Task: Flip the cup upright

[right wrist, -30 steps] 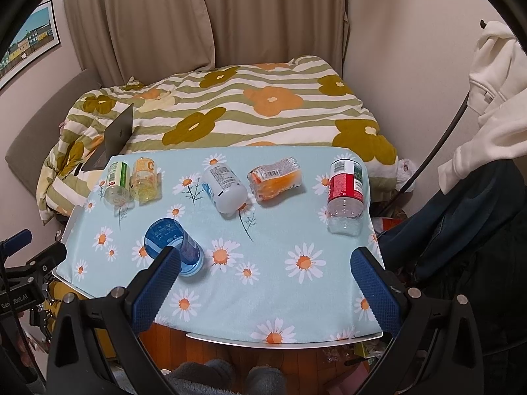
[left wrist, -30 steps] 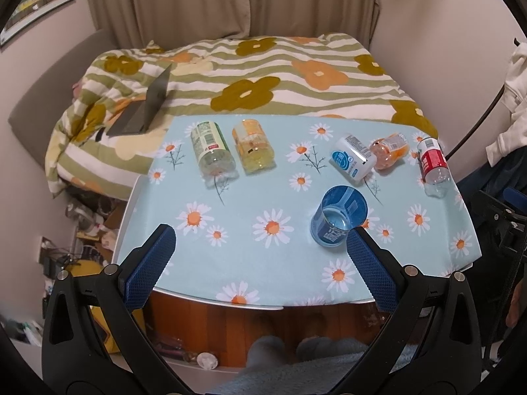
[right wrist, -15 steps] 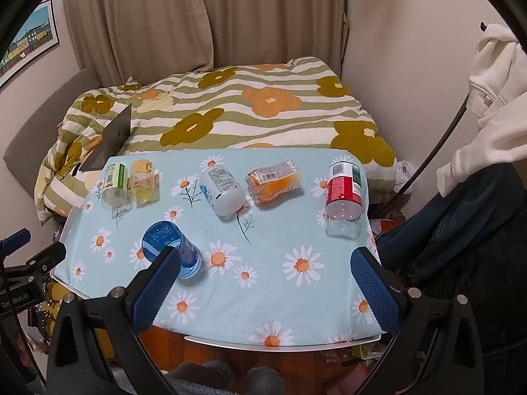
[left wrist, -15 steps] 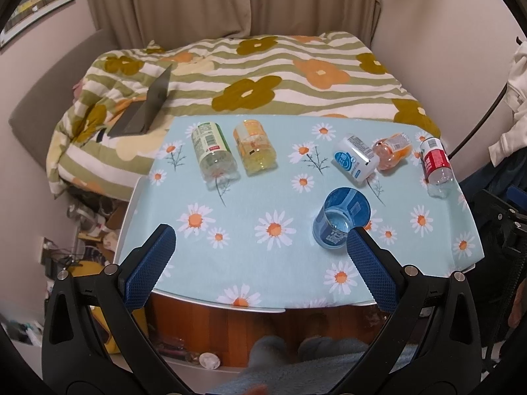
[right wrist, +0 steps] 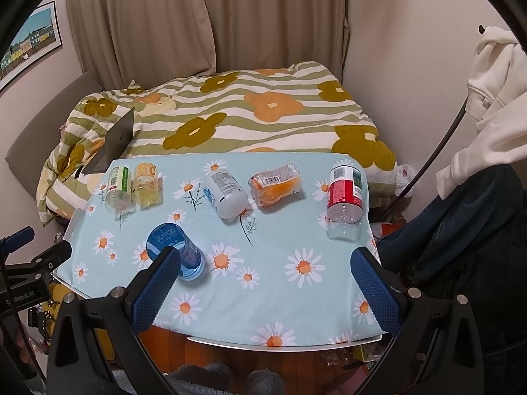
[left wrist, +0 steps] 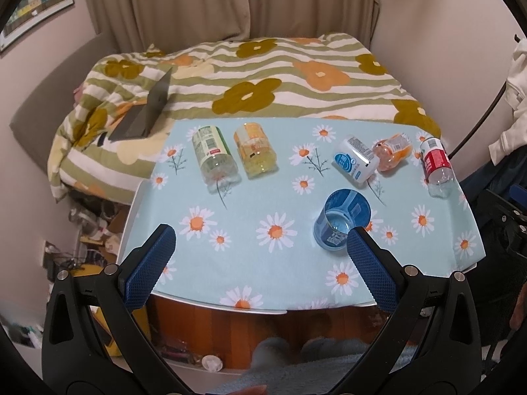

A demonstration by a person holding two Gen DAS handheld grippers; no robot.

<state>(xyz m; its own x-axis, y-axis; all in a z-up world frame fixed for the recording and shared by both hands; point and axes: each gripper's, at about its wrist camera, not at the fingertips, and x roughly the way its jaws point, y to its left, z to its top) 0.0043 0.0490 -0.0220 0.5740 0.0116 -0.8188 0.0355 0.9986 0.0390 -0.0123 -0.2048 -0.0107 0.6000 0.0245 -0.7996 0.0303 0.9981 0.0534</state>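
A clear blue cup (left wrist: 342, 219) stands on the daisy tablecloth (left wrist: 263, 204), its open rim facing up; it also shows in the right wrist view (right wrist: 174, 250). My left gripper (left wrist: 260, 260) is open and empty, held back above the table's front edge, its right fingertip (left wrist: 359, 240) overlapping the cup's near side in the image. My right gripper (right wrist: 263, 279) is open and empty, above the front edge, its left fingertip (right wrist: 164, 266) overlapping the cup.
Several cut plastic bottle cups lie on their sides: green (left wrist: 212, 151), yellow (left wrist: 255, 149), white-blue (left wrist: 355, 163), orange (left wrist: 393, 149), red (left wrist: 436, 164). A bed with a laptop (left wrist: 148, 112) lies behind the table. The other gripper (right wrist: 23, 273) shows at left.
Both grippers have drawn back slightly from the table. The cup and bottles have not moved.
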